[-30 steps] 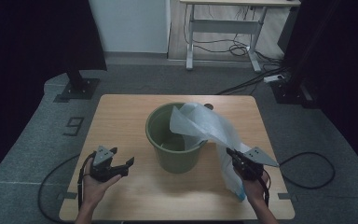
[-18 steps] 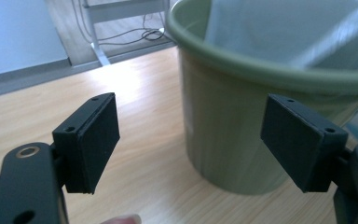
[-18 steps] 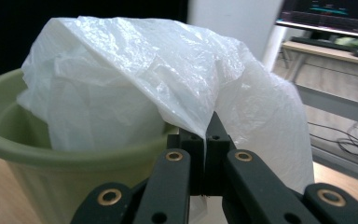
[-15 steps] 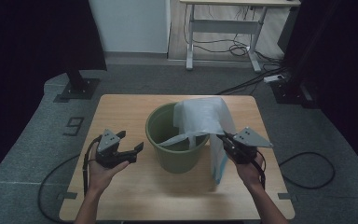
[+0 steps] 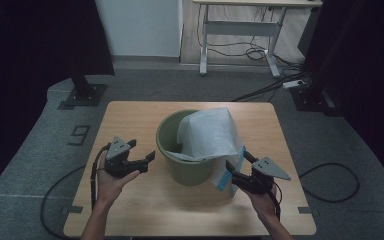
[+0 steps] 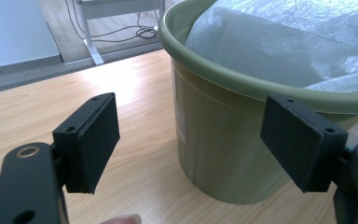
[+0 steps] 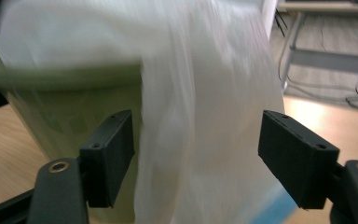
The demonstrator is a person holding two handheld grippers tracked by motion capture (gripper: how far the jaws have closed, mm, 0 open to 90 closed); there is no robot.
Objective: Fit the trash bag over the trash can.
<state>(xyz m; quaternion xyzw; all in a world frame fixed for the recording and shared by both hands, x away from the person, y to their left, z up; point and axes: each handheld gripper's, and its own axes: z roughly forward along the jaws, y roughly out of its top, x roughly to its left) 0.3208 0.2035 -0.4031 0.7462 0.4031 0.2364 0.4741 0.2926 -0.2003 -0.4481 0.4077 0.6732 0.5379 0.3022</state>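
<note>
bag (image 7: 205,116) between parted right tool (image 7: 196,158) jaws

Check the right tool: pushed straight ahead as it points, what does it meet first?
Likely the white translucent plastic bag hanging between the open right tool's jaws, then the olive-green plastic bucket behind; depth unclear.

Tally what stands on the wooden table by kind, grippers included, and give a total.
Green bucket: 1
White plastic bag, draped over the bucket rim: 1
Grippers: 2, the left gripper and the right gripper, both open
Total: 4
</note>
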